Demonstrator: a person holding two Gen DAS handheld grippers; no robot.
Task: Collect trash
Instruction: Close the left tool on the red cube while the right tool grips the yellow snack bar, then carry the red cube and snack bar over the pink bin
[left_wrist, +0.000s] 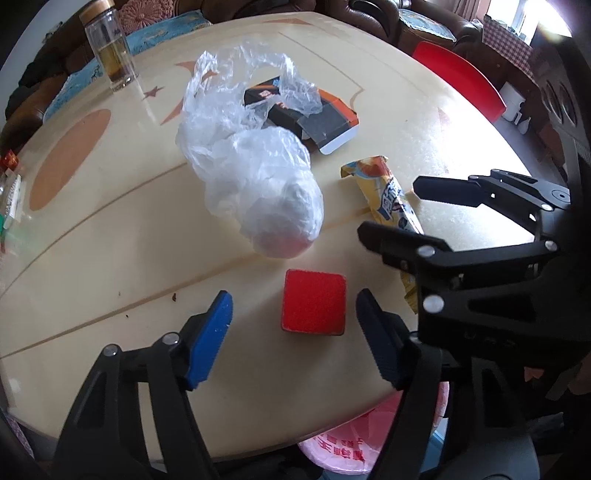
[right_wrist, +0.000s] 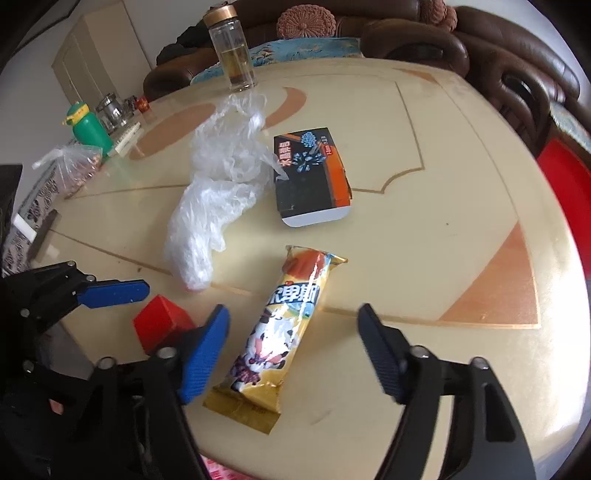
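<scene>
Four pieces of trash lie uncollected on the cream bench (right_wrist: 461, 240): small red cube (left_wrist: 314, 302) between the left tool's (left_wrist: 293, 334) apart jaws, yellow snack wrapper (right_wrist: 280, 325) between the right tool's (right_wrist: 291, 350) apart jaws, crumpled clear plastic bag (left_wrist: 251, 166) and black-and-orange carton (right_wrist: 310, 177) toward 12 o'clock.

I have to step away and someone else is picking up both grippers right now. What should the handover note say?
Left gripper: open, empty, jaws either side of the small red box near the table's front edge.
Right gripper: open, empty, lined up over the yellow ice-cream wrapper, not gripping it.
Still on the table: the crumpled clear plastic bag in the middle and the opened black-and-orange carton beyond it.
Done: nothing visibly collected.
Left: all four pieces. A pink bag shows below the table edge, possibly the trash bag.
The glass bottle at the far edge looks in use; probably leave it.
</scene>
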